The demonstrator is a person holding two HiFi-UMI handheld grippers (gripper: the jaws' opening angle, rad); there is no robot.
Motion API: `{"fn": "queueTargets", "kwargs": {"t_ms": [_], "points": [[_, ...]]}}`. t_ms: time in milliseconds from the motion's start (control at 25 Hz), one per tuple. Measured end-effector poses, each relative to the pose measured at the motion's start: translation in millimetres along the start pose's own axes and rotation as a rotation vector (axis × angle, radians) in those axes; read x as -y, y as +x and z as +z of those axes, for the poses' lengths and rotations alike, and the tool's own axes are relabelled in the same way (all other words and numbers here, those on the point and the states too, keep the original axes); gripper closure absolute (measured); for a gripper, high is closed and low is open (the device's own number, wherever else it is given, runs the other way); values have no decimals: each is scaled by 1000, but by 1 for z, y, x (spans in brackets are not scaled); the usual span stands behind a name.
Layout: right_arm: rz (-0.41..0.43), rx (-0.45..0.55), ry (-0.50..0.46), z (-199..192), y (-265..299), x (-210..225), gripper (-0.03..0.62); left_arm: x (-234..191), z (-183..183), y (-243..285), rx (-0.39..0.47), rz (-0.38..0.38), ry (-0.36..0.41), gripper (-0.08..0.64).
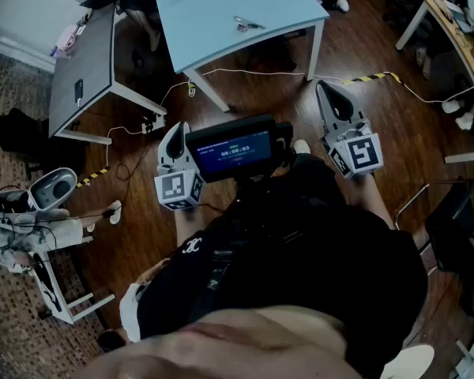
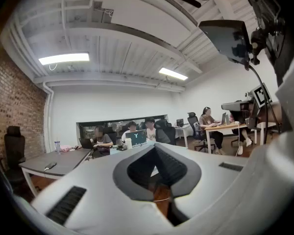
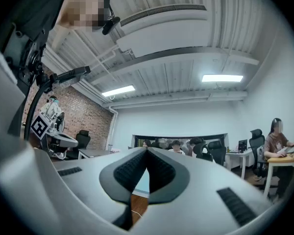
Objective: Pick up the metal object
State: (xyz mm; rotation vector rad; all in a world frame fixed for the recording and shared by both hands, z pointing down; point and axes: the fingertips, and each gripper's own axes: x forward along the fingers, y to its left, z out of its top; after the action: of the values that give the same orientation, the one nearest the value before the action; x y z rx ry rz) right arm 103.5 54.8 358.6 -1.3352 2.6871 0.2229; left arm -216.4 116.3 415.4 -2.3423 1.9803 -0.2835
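Note:
The metal object (image 1: 247, 24), small and shiny, lies on a light blue table (image 1: 213, 22) at the far side of the room in the head view. Both grippers are held at chest height, well short of that table. My left gripper (image 1: 176, 126) points toward the table's near leg, its jaws shut with nothing between them (image 2: 154, 146). My right gripper (image 1: 324, 87) is further forward on the right, near the table's right leg, and is also shut and empty (image 3: 147, 150). The metal object is not visible in either gripper view.
A grey table (image 1: 83, 69) stands left of the blue one. Cables and a power strip (image 1: 150, 125) lie on the wood floor, with striped tape (image 1: 371, 77). A white stand (image 1: 51, 188) is at left, a black chair (image 1: 454, 227) at right. People sit at far desks (image 2: 132, 133).

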Motion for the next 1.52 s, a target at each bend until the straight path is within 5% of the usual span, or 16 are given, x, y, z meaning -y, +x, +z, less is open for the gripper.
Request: {"fn": "queueTargets", "kwargs": {"t_ms": [320, 760, 920, 1120, 1520], "points": [[-4, 31, -3, -34, 20, 4, 612, -3, -30, 25, -2, -23, 39, 560], [28, 14, 33, -72, 148, 109, 612, -26, -7, 185, 16, 14, 85, 560], [41, 87, 20, -68, 198, 158, 612, -35, 1, 238, 28, 55, 46, 560], [119, 16, 41, -86, 253, 197, 612, -44, 22, 299, 58, 114, 12, 560], [190, -56, 66, -121, 315, 204, 612, -59, 16, 355, 24, 115, -10, 560]]}}
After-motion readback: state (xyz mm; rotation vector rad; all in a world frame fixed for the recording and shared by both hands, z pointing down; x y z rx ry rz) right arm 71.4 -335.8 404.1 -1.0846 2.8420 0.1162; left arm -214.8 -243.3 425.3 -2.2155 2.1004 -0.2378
